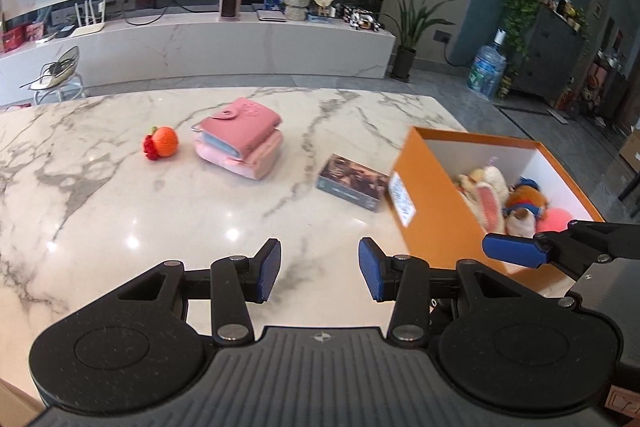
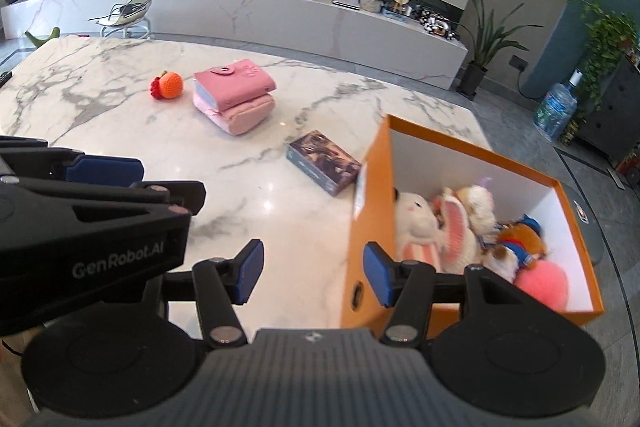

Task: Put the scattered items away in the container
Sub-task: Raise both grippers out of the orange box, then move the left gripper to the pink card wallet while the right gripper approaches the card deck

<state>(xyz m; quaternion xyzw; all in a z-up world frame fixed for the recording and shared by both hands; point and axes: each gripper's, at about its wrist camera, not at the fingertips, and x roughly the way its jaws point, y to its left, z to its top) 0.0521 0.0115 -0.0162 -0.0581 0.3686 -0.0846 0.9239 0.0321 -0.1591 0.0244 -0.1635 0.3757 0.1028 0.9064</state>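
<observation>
Left hand-held gripper [image 1: 319,273] and right hand-held gripper [image 2: 314,273], black linkages, blue ribbed pads, silver screws, white "GenRobot.AI" lettering

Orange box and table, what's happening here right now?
Both tools are open and empty. The left tool hovers over the marble table, the right tool at the orange box, which already holds plush toys. The card box, pink wallet stack and crochet orange remain outside.

"GenRobot.AI" is printed in grey on the black side of the left gripper [image 2: 105,167], as seen from the right wrist view. A white label [image 1: 401,197] is stuck on the orange box [image 1: 436,223], but its print cannot be read
</observation>
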